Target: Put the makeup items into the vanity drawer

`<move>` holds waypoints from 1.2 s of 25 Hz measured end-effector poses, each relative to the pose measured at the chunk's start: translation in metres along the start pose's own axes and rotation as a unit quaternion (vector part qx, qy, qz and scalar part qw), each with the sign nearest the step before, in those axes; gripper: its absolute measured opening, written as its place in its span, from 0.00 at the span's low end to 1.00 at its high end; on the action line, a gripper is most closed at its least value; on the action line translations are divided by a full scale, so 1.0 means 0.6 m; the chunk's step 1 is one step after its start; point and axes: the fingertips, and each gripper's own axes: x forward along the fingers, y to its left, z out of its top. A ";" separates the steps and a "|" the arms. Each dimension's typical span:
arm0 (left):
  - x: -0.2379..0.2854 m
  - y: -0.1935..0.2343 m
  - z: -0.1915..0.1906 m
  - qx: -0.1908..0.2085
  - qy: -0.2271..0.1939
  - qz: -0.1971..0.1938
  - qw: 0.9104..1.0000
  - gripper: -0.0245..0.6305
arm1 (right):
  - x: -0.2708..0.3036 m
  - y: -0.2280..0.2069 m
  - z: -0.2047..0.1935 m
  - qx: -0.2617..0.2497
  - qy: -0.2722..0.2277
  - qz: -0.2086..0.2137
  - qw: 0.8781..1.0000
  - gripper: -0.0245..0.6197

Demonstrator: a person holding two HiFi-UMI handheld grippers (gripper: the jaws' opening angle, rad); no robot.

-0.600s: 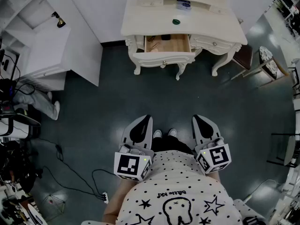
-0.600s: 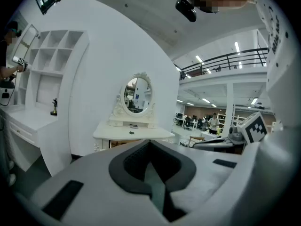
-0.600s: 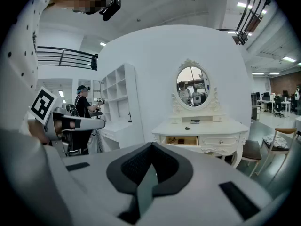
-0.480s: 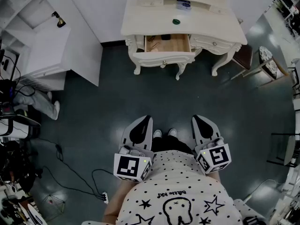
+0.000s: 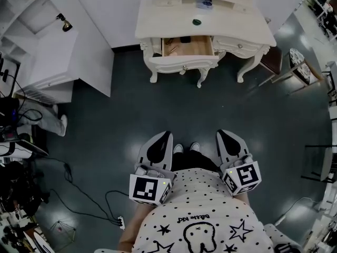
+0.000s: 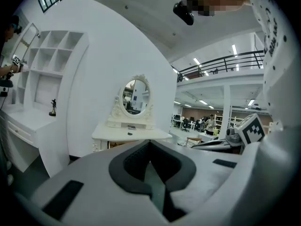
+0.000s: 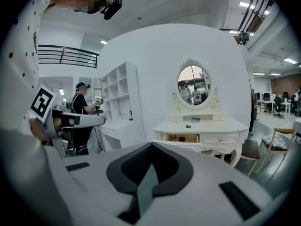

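We stand well back from the vanity (image 5: 158,29), both tools held low against the body. The left gripper (image 5: 167,133) and the right gripper (image 5: 220,132) point forward above our shoes (image 5: 184,148). Each has its jaws brought together tip to tip with nothing between them, which reads as a carrying posture for the approach, not a reach for anything. A broad stretch of dark floor (image 5: 174,104) lies between us and the vanity, so we judge that neither tool can do any work until that gap is crossed. At the vanity's front the drawer (image 5: 202,48) is pulled out on the left half, its wooden bottom showing. It seems to have been left open so that items can be dropped straight in. A couple of small things already lie inside, too small to name. On the vanity top, just behind the drawer, sits a round dark item (image 5: 197,21), and a flat bluish item (image 5: 204,4) rests on the raised shelf at the vanity's back. Both are out in the open, and we take them for the makeup yet to be stowed. The oval mirror (image 7: 194,84) rises above that shelf. A chair (image 5: 278,62) stands just beside the vanity's right end, and a white shelf unit (image 5: 52,51) stands well off to its left.
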 end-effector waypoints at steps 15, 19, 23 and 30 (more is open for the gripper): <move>-0.038 0.036 -0.013 0.001 0.005 -0.015 1.000 0.03 | 0.003 0.062 -0.029 0.014 -0.006 -0.008 1.000 0.05; -0.032 0.035 -0.017 -0.002 0.009 -0.021 1.000 0.03 | 0.009 0.059 -0.023 0.012 -0.010 -0.007 1.000 0.05; -0.014 0.031 -0.016 -0.011 0.008 -0.024 1.000 0.03 | 0.019 0.051 -0.023 0.011 0.000 -0.001 1.000 0.05; 0.039 0.031 -0.008 -0.028 0.000 -0.003 1.000 0.03 | 0.059 0.000 -0.001 0.010 -0.003 0.023 1.000 0.05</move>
